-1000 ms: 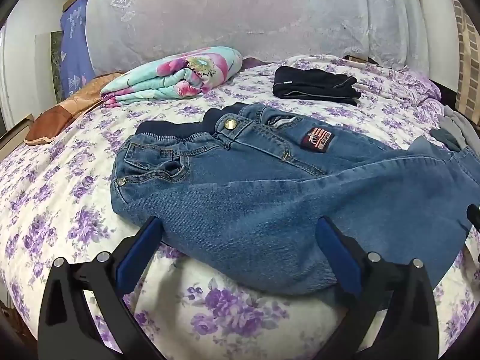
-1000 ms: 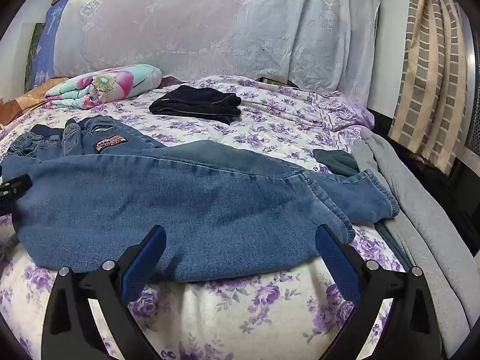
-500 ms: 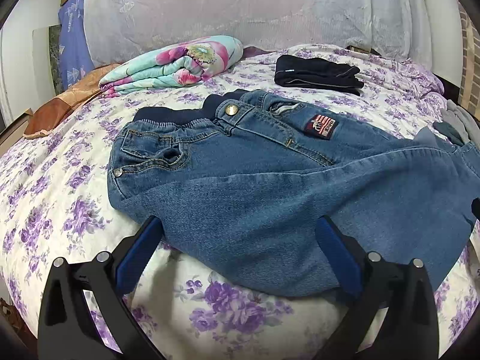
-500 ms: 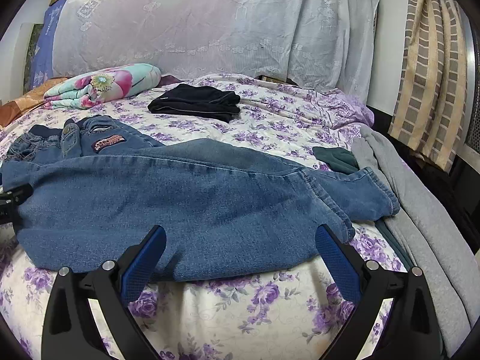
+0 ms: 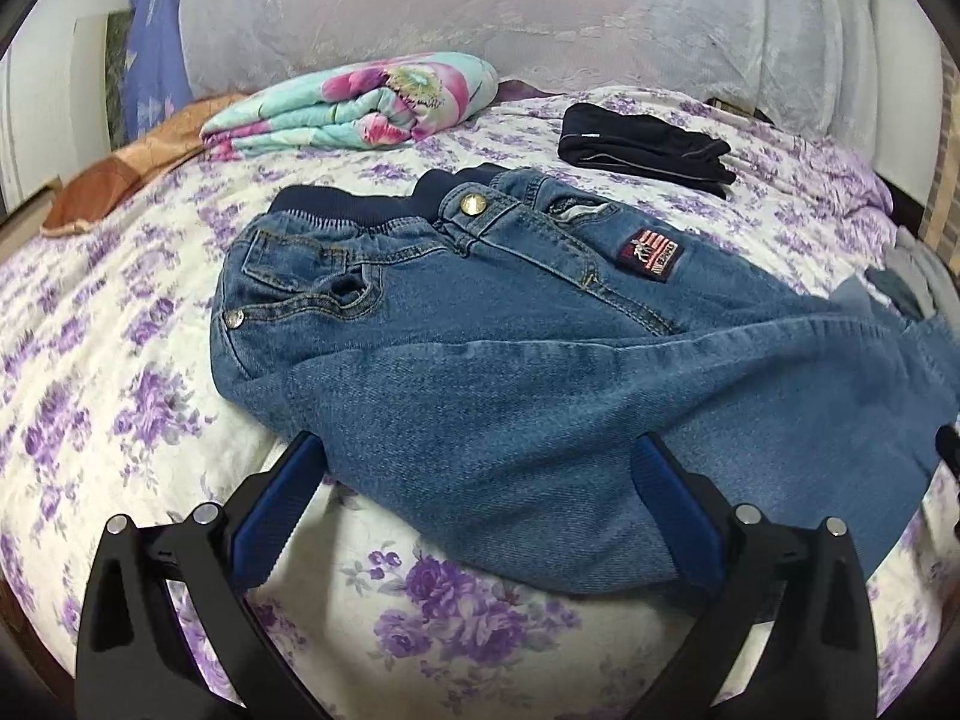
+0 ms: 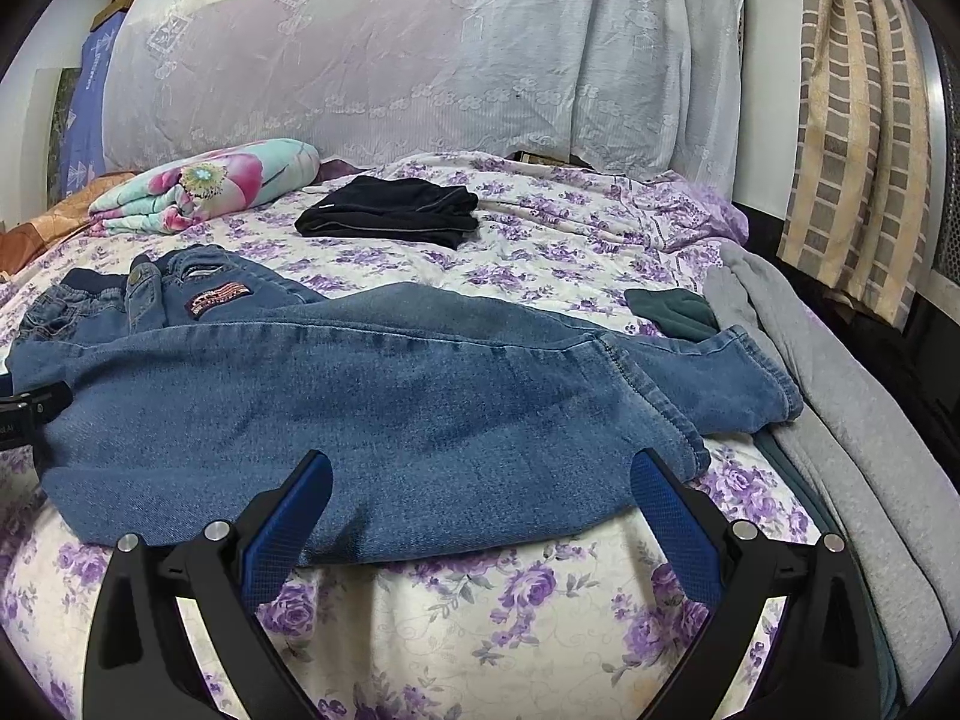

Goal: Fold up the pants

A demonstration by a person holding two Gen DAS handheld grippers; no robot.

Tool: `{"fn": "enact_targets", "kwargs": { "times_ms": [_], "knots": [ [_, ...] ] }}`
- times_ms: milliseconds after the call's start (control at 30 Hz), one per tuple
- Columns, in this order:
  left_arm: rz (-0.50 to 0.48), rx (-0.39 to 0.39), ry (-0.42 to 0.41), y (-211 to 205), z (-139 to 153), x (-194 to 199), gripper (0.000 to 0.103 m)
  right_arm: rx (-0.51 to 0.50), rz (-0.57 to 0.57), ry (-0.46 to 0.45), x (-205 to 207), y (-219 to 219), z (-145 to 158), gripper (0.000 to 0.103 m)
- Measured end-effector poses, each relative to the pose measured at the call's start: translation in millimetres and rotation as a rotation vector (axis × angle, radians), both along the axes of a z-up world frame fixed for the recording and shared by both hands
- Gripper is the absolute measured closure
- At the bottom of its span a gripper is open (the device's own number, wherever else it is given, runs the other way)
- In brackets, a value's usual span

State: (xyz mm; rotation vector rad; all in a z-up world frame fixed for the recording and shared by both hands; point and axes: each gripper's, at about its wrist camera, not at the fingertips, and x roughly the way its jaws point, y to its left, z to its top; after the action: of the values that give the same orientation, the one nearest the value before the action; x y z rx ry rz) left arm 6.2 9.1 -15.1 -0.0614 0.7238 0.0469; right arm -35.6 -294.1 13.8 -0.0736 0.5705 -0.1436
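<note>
Blue denim pants [image 5: 480, 360] lie flat on the bed, folded lengthwise so one leg rests on the other. The waistband with a brass button [image 5: 473, 204] is at the left; the cuffs [image 6: 738, 384] are at the right. My left gripper [image 5: 480, 480] is open, its blue pads over the near edge of the pants below the waist. My right gripper [image 6: 480, 486] is open, hovering at the near edge of the legs near the cuff. The left gripper's tip [image 6: 36, 408] shows at the left edge of the right wrist view.
The bed has a purple floral sheet [image 5: 108, 396]. A folded floral blanket [image 5: 360, 102] and a folded black garment [image 6: 390, 213] lie at the back. Grey clothes [image 6: 840, 396] and a dark green piece [image 6: 672, 312] lie along the right side. A striped curtain [image 6: 864, 138] hangs at right.
The left wrist view has dropped a little, so the pants sit slightly higher in the frame. The right gripper has barely moved. Both stay open; the pants have not shifted.
</note>
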Motion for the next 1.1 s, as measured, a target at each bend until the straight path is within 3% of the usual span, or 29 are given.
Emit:
{"fn": "enact_targets", "kwargs": {
  "times_ms": [200, 333, 467, 567, 867, 1000, 1100],
  "knots": [
    [-0.011, -0.023, 0.036, 4.5, -0.3, 1.2, 0.004, 0.006, 0.001, 0.004, 0.5, -0.7, -0.2, 0.003],
    [-0.033, 0.032, 0.037, -0.1, 0.0, 1.0, 0.004, 0.006, 0.001, 0.003, 0.8, -0.2, -0.1, 0.003],
    [-0.04, 0.034, 0.027, -0.8, -0.6, -0.8, 0.004, 0.006, 0.002, 0.005, 0.8, -0.1, -0.6, 0.003],
    [-0.045, -0.03, 0.031, 7.3, -2.8, -0.6, 0.004, 0.008, 0.002, 0.008, 1.3, -0.2, -1.1, 0.003],
    [-0.052, -0.053, 0.073, 7.8, -8.8, 4.9, 0.004, 0.009, 0.001, 0.01, 2.2, -0.9, -1.4, 0.003],
    [-0.084, -0.207, 0.128, 26.5, -16.4, 14.0, 0.004, 0.01, 0.001, 0.009, 2.2, -0.9, -1.2, 0.003],
    [-0.088, -0.176, 0.119, 21.5, -17.0, 11.5, 0.004, 0.009, 0.002, 0.01, 2.3, -1.0, -1.2, 0.003]
  ]
}}
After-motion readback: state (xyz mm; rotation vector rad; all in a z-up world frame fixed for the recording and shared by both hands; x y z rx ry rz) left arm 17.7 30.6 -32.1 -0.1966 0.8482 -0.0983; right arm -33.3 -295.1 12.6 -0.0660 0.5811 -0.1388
